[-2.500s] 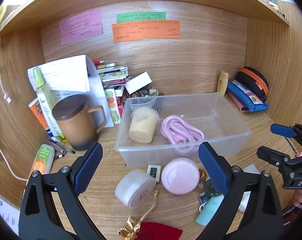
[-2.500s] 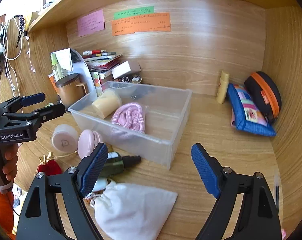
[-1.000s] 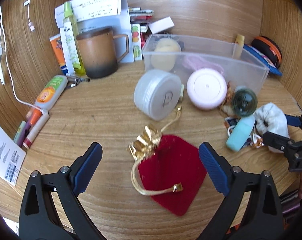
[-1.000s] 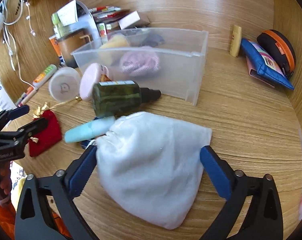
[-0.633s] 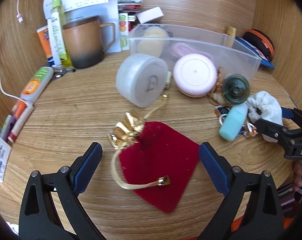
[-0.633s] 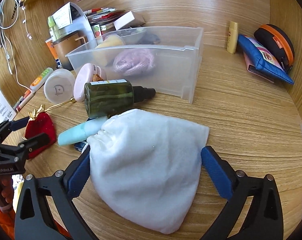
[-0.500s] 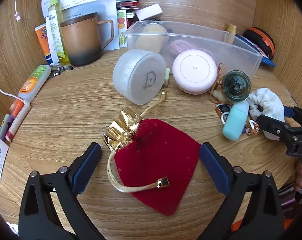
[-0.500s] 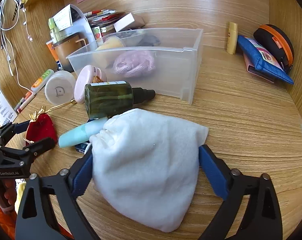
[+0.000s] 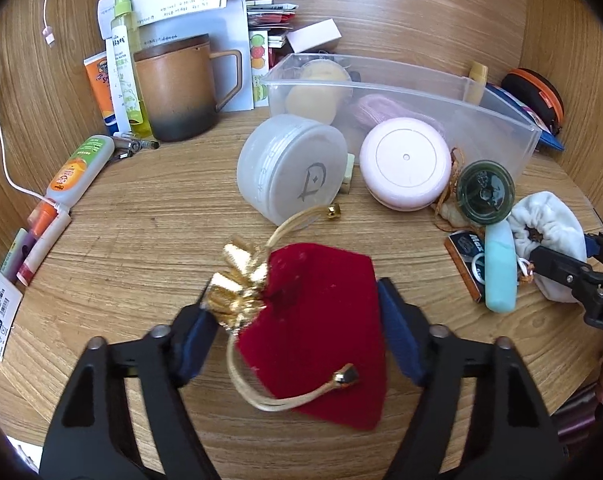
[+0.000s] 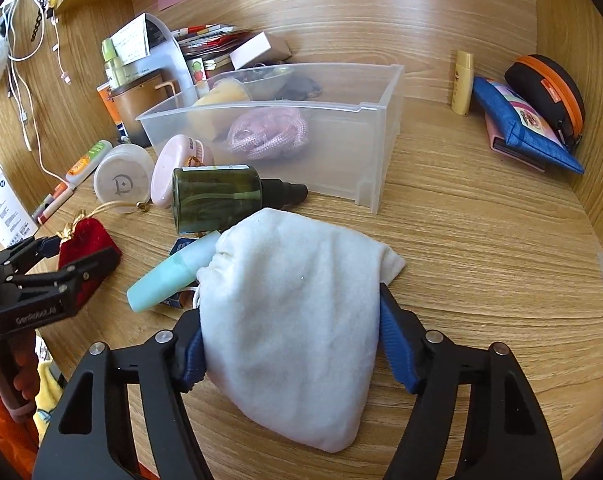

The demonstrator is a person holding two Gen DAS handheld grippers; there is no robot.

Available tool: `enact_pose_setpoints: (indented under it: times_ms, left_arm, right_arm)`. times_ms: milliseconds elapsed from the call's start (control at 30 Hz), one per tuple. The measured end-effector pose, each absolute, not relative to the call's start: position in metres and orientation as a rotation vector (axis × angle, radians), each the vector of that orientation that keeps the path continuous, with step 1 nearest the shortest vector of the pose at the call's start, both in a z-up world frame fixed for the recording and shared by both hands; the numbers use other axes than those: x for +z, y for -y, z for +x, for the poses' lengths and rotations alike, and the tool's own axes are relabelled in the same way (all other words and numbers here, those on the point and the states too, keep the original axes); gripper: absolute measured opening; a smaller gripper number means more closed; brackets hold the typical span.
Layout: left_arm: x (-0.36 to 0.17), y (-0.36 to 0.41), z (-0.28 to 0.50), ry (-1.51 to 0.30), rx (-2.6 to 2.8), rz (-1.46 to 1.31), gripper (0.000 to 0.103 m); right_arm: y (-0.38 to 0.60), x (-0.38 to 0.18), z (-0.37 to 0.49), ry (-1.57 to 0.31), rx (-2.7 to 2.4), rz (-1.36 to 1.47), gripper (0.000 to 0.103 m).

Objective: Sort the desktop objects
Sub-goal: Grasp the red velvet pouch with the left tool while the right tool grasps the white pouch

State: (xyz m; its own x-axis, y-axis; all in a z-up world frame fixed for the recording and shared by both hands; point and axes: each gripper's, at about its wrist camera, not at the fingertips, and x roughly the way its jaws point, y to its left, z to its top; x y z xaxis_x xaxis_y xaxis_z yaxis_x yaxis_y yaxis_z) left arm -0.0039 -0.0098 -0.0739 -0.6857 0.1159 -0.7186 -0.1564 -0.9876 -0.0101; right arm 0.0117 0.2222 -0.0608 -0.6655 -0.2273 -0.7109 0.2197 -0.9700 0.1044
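Red velvet pouch (image 9: 317, 320) is lying flat on the table (image 9: 149, 224), long axis running from its gold-gathered neck at near left toward its wide bottom at near right; neck pointing left-forward. Left tool (image 9: 297, 328) is closing on it, blue pads touching both sides. White drawstring bag (image 10: 293, 316) is lying flat too, cinched mouth pointing left, closed end toward the camera; right tool (image 10: 291, 340) is pinching its sides, pads pressed into the cloth. Just beyond are sitting a teal tube (image 10: 169, 280), a dark green bottle (image 10: 217, 200) on its side with cap pointing right, and a clear bin (image 10: 353, 120).
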Motion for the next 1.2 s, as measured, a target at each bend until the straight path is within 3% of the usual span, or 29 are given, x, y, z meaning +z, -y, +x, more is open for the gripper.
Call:
enact_pose_setpoints:
  times_ms: [133, 333, 600, 1200]
  left_arm:
    - [-0.072, 0.011, -0.005, -0.070, 2.763, -1.172, 0.052]
    - [-0.070, 0.018, -0.008, 0.041, 2.750, -1.168, 0.038]
    - [-0.067, 0.017, -0.008, 0.038, 2.772, -1.156, 0.034]
    - [-0.040, 0.026, 0.001, 0.064, 2.832, -1.040, 0.034]
  right_arm:
    - [-0.224, -0.059, 0.012, 0.024, -2.661, 1.133, 0.062]
    - [-0.230, -0.055, 0.013, 0.079, -2.658, 1.115, 0.058]
    - [-0.235, -0.041, 0.022, 0.081, -2.680, 1.070, 0.057]
    - [-0.243, -0.009, 0.032, 0.095, -2.728, 0.950, 0.057]
